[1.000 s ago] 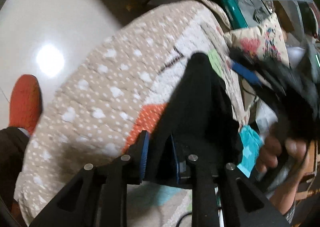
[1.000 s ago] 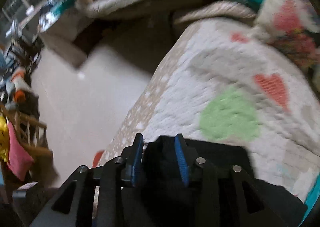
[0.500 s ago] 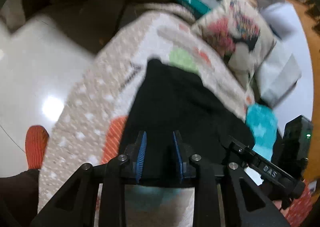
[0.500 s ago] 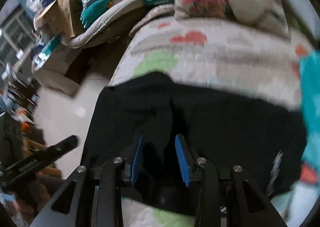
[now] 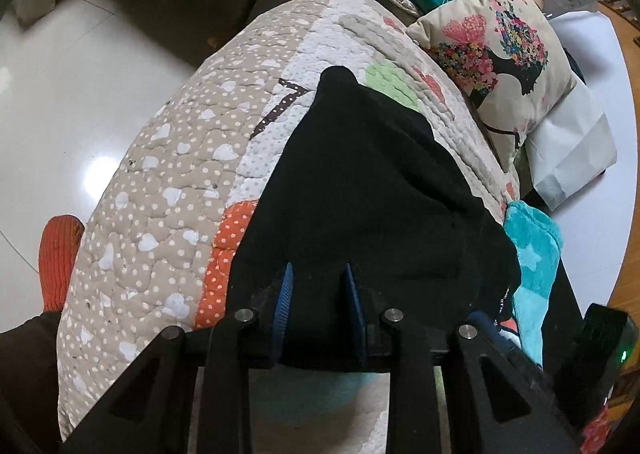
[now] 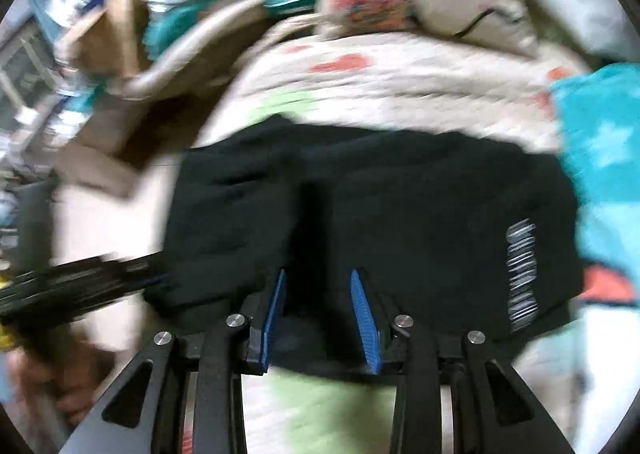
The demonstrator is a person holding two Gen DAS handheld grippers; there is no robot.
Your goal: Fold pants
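The black pants (image 5: 360,189) lie folded on a quilted bedspread (image 5: 168,189). In the left wrist view my left gripper (image 5: 318,278) sits at their near edge, blue pads apart, black cloth between them. In the blurred right wrist view the pants (image 6: 400,205) show a white print at the right, and my right gripper (image 6: 318,282) is at the near edge with pads spread wider and cloth between them. The left gripper also shows at the left there (image 6: 80,274). The right gripper shows at the lower right of the left wrist view (image 5: 600,338).
A floral pillow (image 5: 496,53) and a white bag (image 5: 572,149) lie at the far right of the bed. A teal star blanket (image 5: 532,254) lies beside the pants. The tiled floor (image 5: 80,73) and my orange sock (image 5: 58,254) are at the left.
Both grippers carried the pants' edge over and down onto the bed. The pants now lie flatter and folded. The pads of both grippers have spread apart.
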